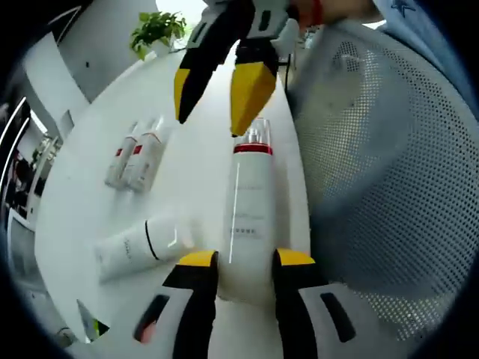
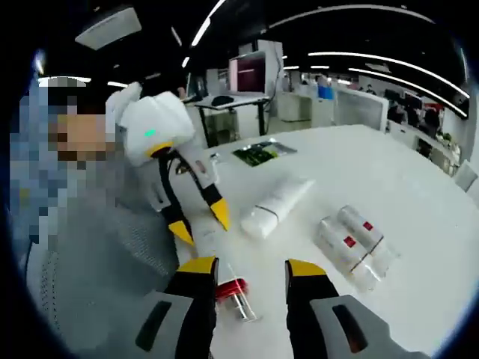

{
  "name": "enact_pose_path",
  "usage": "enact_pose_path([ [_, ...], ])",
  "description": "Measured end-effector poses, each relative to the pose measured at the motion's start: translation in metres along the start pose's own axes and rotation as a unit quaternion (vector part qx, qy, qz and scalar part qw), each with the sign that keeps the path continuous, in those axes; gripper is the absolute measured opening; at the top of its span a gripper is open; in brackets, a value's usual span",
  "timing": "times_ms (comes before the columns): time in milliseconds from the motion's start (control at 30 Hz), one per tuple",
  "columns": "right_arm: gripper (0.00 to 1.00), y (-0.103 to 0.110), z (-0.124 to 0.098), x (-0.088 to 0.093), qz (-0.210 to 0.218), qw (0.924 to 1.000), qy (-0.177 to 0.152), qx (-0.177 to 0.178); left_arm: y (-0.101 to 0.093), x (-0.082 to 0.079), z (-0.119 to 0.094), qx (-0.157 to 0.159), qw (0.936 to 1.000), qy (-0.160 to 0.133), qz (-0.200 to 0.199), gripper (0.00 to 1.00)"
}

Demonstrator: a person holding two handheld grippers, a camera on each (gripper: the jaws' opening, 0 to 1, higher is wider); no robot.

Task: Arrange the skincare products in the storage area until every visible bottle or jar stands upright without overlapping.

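Note:
A tall white bottle (image 1: 247, 202) with a red band and clear cap lies on the white table (image 1: 194, 112). My left gripper (image 1: 246, 259) has its jaws tight against the bottle's base. Its yellow tips also appear in the right gripper view, the left gripper (image 2: 200, 224) straddling that base. My right gripper (image 2: 252, 267) is open, and the bottle's red-banded cap (image 2: 232, 292) lies between its jaws, close to the left one. That right gripper (image 1: 213, 112) hangs over the cap. A white tube (image 1: 142, 247) (image 2: 277, 206) and two small red-labelled bottles (image 1: 135, 157) (image 2: 352, 243) lie flat.
A grey mesh chair back (image 1: 389, 149) stands close along the table edge beside the tall bottle. A person in grey sits there. A green packet (image 2: 258, 153) lies further along the table, and a potted plant (image 1: 157, 30) stands at its far end.

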State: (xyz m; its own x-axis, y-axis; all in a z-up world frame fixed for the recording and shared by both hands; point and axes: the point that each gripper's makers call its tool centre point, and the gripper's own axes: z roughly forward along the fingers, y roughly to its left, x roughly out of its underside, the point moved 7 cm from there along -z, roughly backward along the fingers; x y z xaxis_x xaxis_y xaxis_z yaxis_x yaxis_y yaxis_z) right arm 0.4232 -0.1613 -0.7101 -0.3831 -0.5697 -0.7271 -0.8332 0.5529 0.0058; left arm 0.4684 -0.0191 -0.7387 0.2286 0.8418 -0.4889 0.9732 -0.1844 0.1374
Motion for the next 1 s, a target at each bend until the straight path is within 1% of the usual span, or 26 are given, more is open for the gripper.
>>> enact_pose_path([
  [67, 0.38, 0.008, 0.006, 0.008, -0.039, 0.9985, 0.039, -0.009, -0.002, 0.005, -0.001, -0.004, 0.9999, 0.011, -0.012, 0.29],
  [100, 0.39, 0.01, 0.01, 0.014, -0.066, 0.9953, 0.071, -0.009, -0.003, 0.008, -0.001, -0.005, 0.9998, 0.014, -0.014, 0.29],
  [167, 0.4, 0.011, 0.014, 0.02, -0.106, 0.9892, 0.101, -0.004, -0.005, 0.013, -0.002, -0.001, 0.9996, 0.015, -0.024, 0.29],
  [200, 0.39, 0.01, 0.015, 0.019, -0.112, 0.9895, 0.091, 0.007, -0.005, 0.015, -0.002, 0.0, 0.9993, 0.015, -0.033, 0.3],
  [233, 0.38, 0.01, 0.015, 0.016, -0.103, 0.991, 0.085, 0.005, -0.005, 0.018, -0.003, -0.002, 0.9991, 0.013, -0.039, 0.3],
  [267, 0.36, 0.008, 0.014, 0.015, -0.091, 0.9924, 0.083, 0.005, -0.005, 0.02, -0.004, -0.005, 0.999, 0.012, -0.042, 0.3],
  [300, 0.35, 0.006, 0.014, 0.015, -0.065, 0.9952, 0.072, 0.006, -0.005, 0.021, -0.004, -0.009, 0.9988, 0.01, -0.047, 0.3],
  [433, 0.34, -0.007, 0.01, 0.017, -0.044, 0.9964, 0.067, 0.027, -0.006, 0.023, -0.005, -0.013, 0.9989, -0.006, -0.044, 0.3],
  [467, 0.34, -0.008, 0.01, 0.018, -0.03, 0.9971, 0.065, 0.026, -0.006, 0.023, -0.004, -0.012, 0.9988, -0.009, -0.047, 0.3],
  [533, 0.34, -0.006, 0.011, 0.018, -0.007, 0.9982, 0.059, 0.006, -0.005, 0.024, -0.004, -0.008, 0.9983, -0.015, -0.056, 0.3],
  [600, 0.36, -0.005, 0.013, 0.019, 0.011, 0.9976, 0.067, -0.014, -0.005, 0.025, -0.004, -0.005, 0.998, -0.02, -0.059, 0.3],
  [700, 0.38, -0.004, 0.015, 0.022, 0.001, 0.9958, 0.085, -0.035, -0.004, 0.026, -0.004, 0.0, 0.9974, -0.029, -0.066, 0.3],
  [733, 0.38, -0.004, 0.015, 0.022, -0.007, 0.9955, 0.088, -0.034, -0.005, 0.025, -0.003, 0.001, 0.9973, -0.03, -0.067, 0.3],
  [767, 0.39, -0.004, 0.016, 0.024, -0.027, 0.9945, 0.093, -0.04, -0.005, 0.025, -0.003, 0.002, 0.9972, -0.031, -0.068, 0.3],
  [800, 0.39, -0.005, 0.017, 0.028, -0.028, 0.9929, 0.108, -0.042, -0.005, 0.026, -0.003, 0.003, 0.997, -0.035, -0.068, 0.3],
  [900, 0.38, -0.009, 0.02, 0.033, -0.026, 0.9933, 0.107, -0.036, -0.005, 0.027, -0.003, 0.006, 0.9962, -0.042, -0.076, 0.3],
  [1000, 0.31, -0.011, 0.023, 0.035, -0.029, 0.9935, 0.106, -0.028, -0.005, 0.027, -0.003, 0.007, 0.996, -0.045, -0.077, 0.3],
])
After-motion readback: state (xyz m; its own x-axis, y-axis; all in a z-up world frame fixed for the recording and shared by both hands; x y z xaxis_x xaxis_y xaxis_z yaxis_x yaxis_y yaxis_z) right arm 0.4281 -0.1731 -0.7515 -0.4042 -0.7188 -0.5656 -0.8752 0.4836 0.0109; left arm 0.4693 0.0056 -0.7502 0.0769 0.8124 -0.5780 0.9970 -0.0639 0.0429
